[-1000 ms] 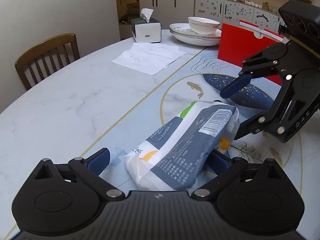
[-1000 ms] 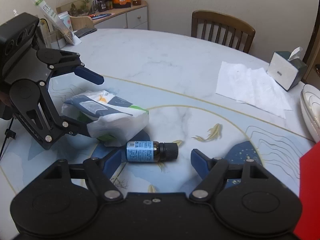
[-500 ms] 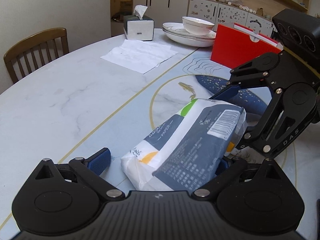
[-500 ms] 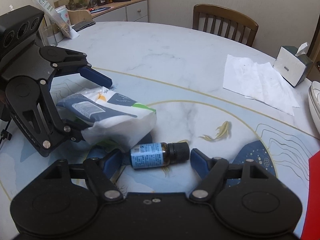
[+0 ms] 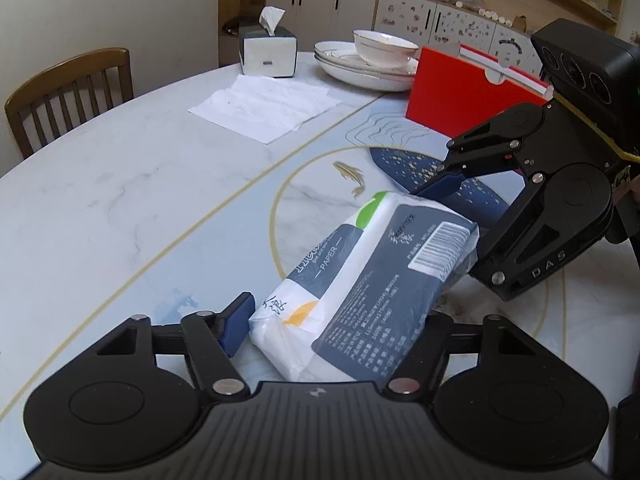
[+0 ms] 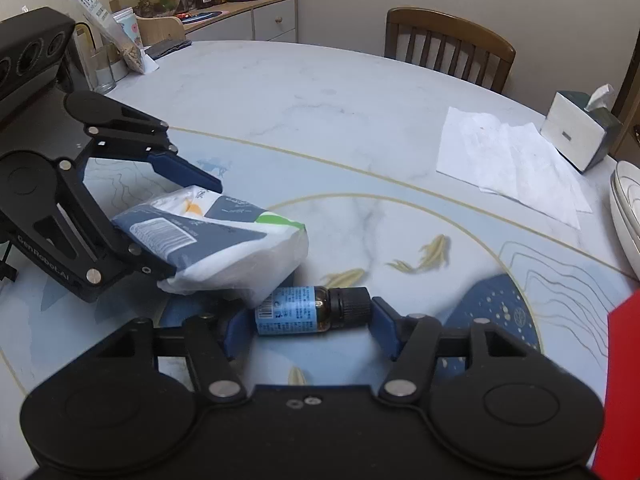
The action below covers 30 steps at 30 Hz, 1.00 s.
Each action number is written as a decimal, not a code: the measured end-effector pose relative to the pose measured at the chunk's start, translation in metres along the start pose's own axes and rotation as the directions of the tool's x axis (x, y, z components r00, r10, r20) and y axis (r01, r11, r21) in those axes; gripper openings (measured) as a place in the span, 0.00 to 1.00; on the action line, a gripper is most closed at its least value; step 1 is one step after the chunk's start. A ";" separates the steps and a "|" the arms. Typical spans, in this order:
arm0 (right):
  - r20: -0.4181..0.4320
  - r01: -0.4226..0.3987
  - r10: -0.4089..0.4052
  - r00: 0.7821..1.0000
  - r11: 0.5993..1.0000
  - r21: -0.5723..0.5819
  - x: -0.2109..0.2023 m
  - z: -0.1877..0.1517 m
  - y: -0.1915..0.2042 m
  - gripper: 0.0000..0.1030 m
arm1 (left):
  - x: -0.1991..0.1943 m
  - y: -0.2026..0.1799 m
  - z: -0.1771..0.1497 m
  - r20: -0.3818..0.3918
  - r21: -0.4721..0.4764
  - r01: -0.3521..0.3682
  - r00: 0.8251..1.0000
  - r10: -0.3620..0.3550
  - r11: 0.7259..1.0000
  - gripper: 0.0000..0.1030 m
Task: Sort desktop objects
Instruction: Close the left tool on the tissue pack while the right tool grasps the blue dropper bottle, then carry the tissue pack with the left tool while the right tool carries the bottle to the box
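The tissue pack (image 6: 224, 240) hides the small bottle's (image 6: 296, 310) base.

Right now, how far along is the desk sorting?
Nothing looks sorted yet. The left hand-held gripper has just been closing around the tissue pack, the right hand-held gripper around the small bottle. Both items remain on the table, nothing moved away.
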State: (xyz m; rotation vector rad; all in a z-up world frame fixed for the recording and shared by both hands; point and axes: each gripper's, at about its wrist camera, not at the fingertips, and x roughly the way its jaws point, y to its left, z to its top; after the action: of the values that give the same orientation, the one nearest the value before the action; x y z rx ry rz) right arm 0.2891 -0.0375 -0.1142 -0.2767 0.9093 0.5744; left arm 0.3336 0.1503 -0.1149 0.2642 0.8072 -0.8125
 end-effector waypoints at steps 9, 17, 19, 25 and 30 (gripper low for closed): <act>0.013 0.003 -0.002 1.000 1.000 -0.014 -0.019 -0.017 0.001 0.59 | -0.013 -0.032 -0.004 0.001 -0.109 -0.038 0.999 0.038 0.993 0.62; 0.026 -0.027 0.027 0.999 0.999 -0.020 -0.044 -0.036 0.000 0.59 | -0.024 -0.058 -0.015 0.011 -0.185 -0.029 0.999 0.032 0.982 0.55; 0.020 -0.040 0.040 0.999 0.999 -0.017 -0.045 -0.042 0.000 0.59 | -0.024 -0.064 -0.020 0.003 -0.197 -0.024 1.000 0.025 0.980 0.53; 0.027 -0.081 0.082 0.996 0.996 -0.022 -0.052 -0.054 0.003 0.59 | -0.031 -0.071 -0.031 0.007 -0.234 -0.029 0.999 0.031 0.972 0.52; 0.013 -0.077 0.077 0.997 0.997 -0.010 -0.055 -0.066 -0.002 0.58 | -0.036 -0.069 -0.038 0.003 -0.282 -0.053 0.998 0.056 0.958 0.50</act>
State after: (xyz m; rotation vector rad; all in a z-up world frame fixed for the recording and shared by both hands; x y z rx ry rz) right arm 0.2205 -0.0887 -0.1095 -0.2473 0.9075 0.6516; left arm 0.2477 0.1426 -0.1084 0.0276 0.8903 -0.6364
